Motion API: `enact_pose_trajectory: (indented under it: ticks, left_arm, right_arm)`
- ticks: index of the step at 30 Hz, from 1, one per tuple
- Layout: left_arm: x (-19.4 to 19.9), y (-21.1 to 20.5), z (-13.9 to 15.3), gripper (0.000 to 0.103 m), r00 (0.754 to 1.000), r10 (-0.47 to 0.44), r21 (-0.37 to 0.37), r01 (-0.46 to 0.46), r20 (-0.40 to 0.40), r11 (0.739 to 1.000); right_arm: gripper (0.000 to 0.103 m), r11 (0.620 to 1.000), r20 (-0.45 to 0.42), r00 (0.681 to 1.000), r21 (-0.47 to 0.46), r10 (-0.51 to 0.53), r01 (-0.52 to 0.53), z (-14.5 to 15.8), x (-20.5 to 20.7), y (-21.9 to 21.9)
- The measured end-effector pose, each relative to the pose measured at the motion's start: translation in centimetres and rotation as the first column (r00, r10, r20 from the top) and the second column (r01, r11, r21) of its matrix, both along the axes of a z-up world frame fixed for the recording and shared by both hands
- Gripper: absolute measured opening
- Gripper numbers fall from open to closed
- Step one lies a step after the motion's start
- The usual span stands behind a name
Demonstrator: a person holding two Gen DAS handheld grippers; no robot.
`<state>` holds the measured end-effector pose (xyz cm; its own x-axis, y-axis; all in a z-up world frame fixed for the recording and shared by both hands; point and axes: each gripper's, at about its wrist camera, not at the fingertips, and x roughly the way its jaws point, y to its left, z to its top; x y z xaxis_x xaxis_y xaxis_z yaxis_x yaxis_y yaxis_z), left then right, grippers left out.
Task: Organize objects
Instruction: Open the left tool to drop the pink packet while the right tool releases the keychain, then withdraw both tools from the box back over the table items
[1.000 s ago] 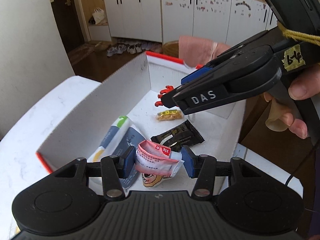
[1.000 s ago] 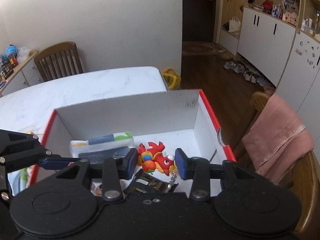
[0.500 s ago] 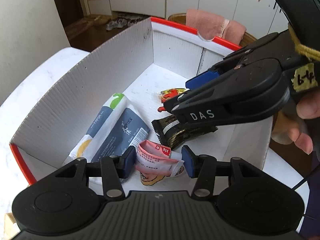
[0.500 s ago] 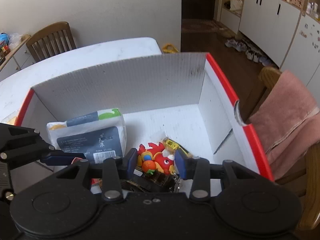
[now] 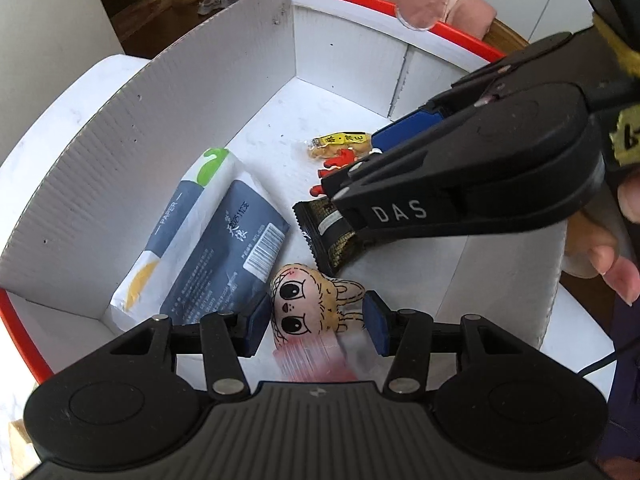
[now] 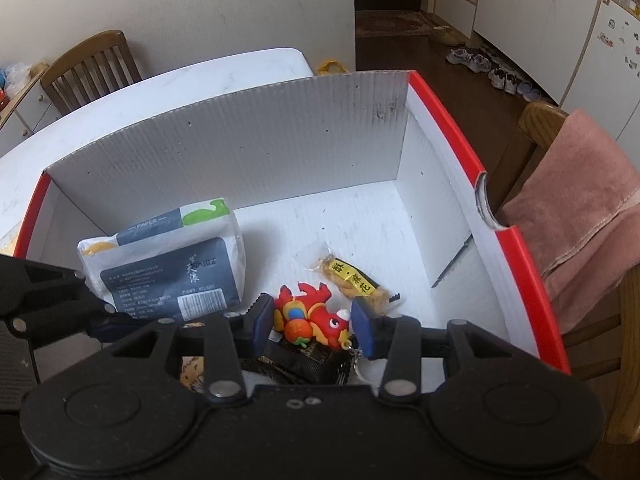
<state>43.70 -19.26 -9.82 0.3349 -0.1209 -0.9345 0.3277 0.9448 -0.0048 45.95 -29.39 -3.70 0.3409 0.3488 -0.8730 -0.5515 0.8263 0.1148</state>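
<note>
A white box with a red rim [image 5: 224, 64] [image 6: 256, 128] holds a paper tissue pack [image 5: 208, 236] [image 6: 172, 264], a black snack wrapper [image 5: 324, 232], a yellow-labelled snack [image 5: 340, 146] [image 6: 356, 280] and a cartoon-face packet [image 5: 308, 308]. My left gripper [image 5: 314, 324] is open over the box; a blurred pink packet [image 5: 316, 360] drops between its fingers. My right gripper [image 6: 314, 324] is shut on a red dragon toy [image 6: 312, 314] and holds it inside the box above the black wrapper [image 6: 304, 360].
The box stands on a white marble table [image 6: 160, 88]. A wooden chair with a pink towel [image 6: 580, 200] is at the right of the box. Another wooden chair [image 6: 88, 64] stands beyond the table. White cabinets [image 6: 560, 20] line the far wall.
My left gripper opened and let the pink packet go; it falls blurred. Both grippers moved lower into the box. The right gripper still holds the dragon toy.
</note>
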Motion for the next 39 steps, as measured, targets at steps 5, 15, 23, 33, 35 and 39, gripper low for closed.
enact_pose_trajectory:
  ticks: [5,15,23,33,35,39]
  left_arm:
    - [-0.4,0.2,0.3,0.051,1.000,-0.004,-0.002,0.004,0.019,1.000]
    - [-1.6,1.3,2.0,0.057,0.991,0.065,-0.064,-0.058,0.117,0.996]
    - [-3.1,2.4,4.0,0.057,0.971,0.131,-0.104,-0.112,0.202,0.988]
    - [-6.2,4.1,6.8,0.057,0.935,0.207,-0.173,-0.162,0.289,0.972]
    - [-7.0,4.3,7.5,0.057,0.927,0.214,-0.182,-0.163,0.309,0.970]
    - [-8.8,4.7,8.7,0.058,0.911,0.221,-0.204,-0.157,0.349,0.966]
  right_arm:
    - [0.051,1.000,0.004,1.000,0.005,-0.003,0.003,0.2,0.0,-0.2]
    - [0.055,1.000,0.021,1.000,0.027,0.015,-0.016,1.4,-0.8,-0.4]
    - [0.059,0.997,0.054,0.998,0.061,0.034,-0.037,3.1,-1.9,-0.8]
    - [0.062,0.990,0.104,0.993,0.121,0.061,-0.074,6.2,-4.3,-2.0]
    - [0.062,0.987,0.113,0.992,0.140,0.061,-0.076,6.9,-5.0,-2.3]
    - [0.063,0.982,0.139,0.989,0.169,0.057,-0.080,8.0,-6.8,-2.5]
